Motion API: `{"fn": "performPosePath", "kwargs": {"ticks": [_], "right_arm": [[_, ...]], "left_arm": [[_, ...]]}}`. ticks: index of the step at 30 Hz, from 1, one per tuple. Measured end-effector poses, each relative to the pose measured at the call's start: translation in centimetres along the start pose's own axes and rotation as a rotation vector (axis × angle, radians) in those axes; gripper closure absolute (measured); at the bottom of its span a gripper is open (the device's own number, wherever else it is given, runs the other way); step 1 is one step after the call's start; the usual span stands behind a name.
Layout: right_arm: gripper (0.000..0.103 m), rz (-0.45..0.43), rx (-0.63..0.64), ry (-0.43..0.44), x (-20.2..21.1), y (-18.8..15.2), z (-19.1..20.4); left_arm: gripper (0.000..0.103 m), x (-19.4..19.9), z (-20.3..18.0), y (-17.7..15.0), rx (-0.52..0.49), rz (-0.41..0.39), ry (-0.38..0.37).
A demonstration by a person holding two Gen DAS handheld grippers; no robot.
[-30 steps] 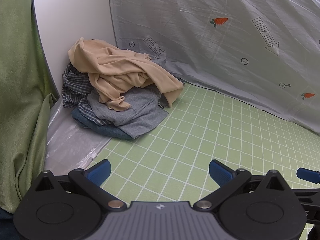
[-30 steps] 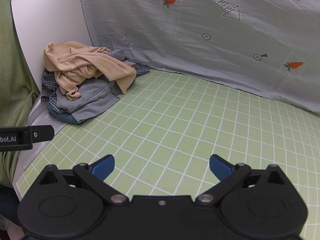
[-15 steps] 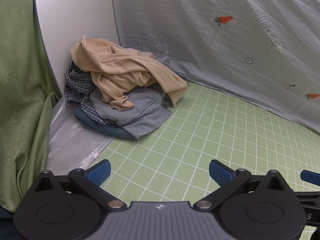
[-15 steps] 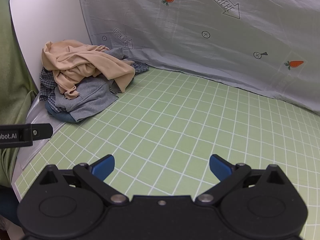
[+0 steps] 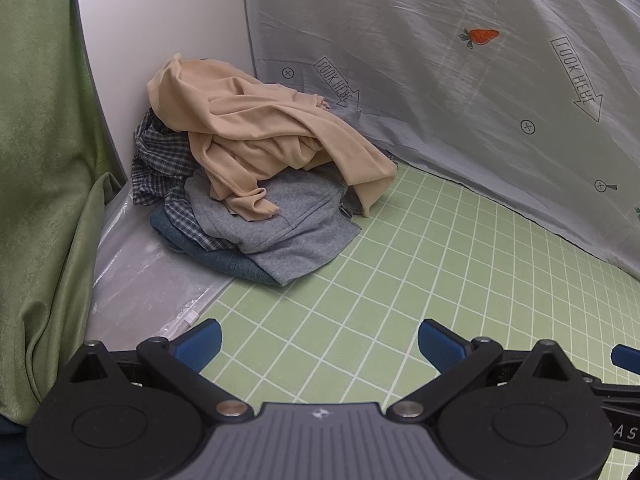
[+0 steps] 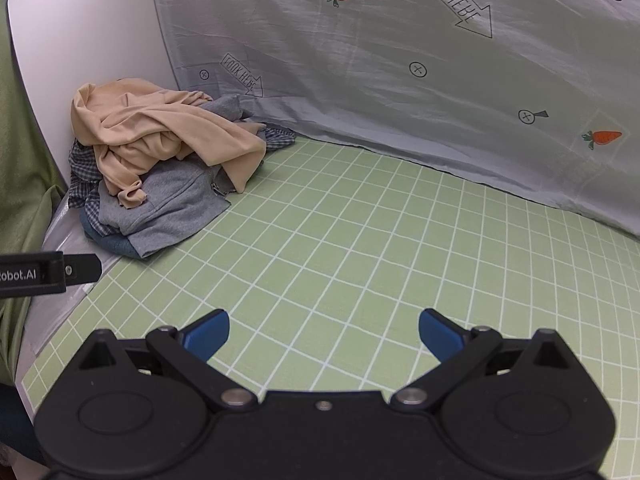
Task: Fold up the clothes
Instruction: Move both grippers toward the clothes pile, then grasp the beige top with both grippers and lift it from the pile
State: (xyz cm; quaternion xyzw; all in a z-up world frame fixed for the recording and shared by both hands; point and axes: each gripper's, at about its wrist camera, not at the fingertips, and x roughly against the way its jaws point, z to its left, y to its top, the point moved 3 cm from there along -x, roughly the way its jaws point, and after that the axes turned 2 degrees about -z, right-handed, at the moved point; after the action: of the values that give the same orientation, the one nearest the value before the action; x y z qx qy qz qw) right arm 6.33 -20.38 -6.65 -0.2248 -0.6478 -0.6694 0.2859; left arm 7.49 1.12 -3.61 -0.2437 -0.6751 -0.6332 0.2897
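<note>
Crumpled heap of beige, grey, plaid and blue garments (image 5: pixel 256 184) is sitting unfolded in the corner; no folded garment in view. Left gripper (image 5: pixel 318 344) and right gripper (image 6: pixel 324 332) are hovering wide open, holding nothing.

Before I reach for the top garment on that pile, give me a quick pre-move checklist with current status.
1. Left tongs open and empty: ok.
2. Right tongs open and empty: ok.
3. Beige garment lies on top of the pile, nothing over it: ok.
4. Beige garment free of the grey hoodie and checked shirt beneath: cannot tell; its sleeve drapes across the hoodie.
5. Green grid mat bare in front of the pile for spreading and folding: ok.
6. Path from both tongs to the pile unobstructed: ok.
</note>
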Motion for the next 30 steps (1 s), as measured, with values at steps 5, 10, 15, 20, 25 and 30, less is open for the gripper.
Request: {"fn": "performPosePath", "kwargs": {"ticks": [5,10,15,20,25,30], "right_arm": [[0.001,0.001,0.004,0.000,-2.9,2.7,0.6],[0.002,0.001,0.010,0.009,-6.8,5.9,2.0],[0.008,0.001,0.064,0.030,-13.2,9.7,5.0],[0.014,0.005,0.138,0.067,-19.9,13.4,8.3],[0.016,-0.001,0.216,0.119,-25.9,15.8,11.4],[0.058,0.009,0.258,0.216,-28.4,16.5,12.7]], "left_arm": [[0.000,-2.4,1.3,1.8,0.012,0.016,0.013],[0.001,-6.2,3.1,4.4,0.028,0.035,0.034],[0.009,-11.4,6.1,8.2,0.077,0.049,0.057],[0.022,-17.4,9.2,11.5,0.130,0.071,0.098],[0.040,-21.7,11.4,13.3,0.194,0.091,0.064],[0.060,-22.8,11.1,13.6,0.199,0.083,0.021]]}}
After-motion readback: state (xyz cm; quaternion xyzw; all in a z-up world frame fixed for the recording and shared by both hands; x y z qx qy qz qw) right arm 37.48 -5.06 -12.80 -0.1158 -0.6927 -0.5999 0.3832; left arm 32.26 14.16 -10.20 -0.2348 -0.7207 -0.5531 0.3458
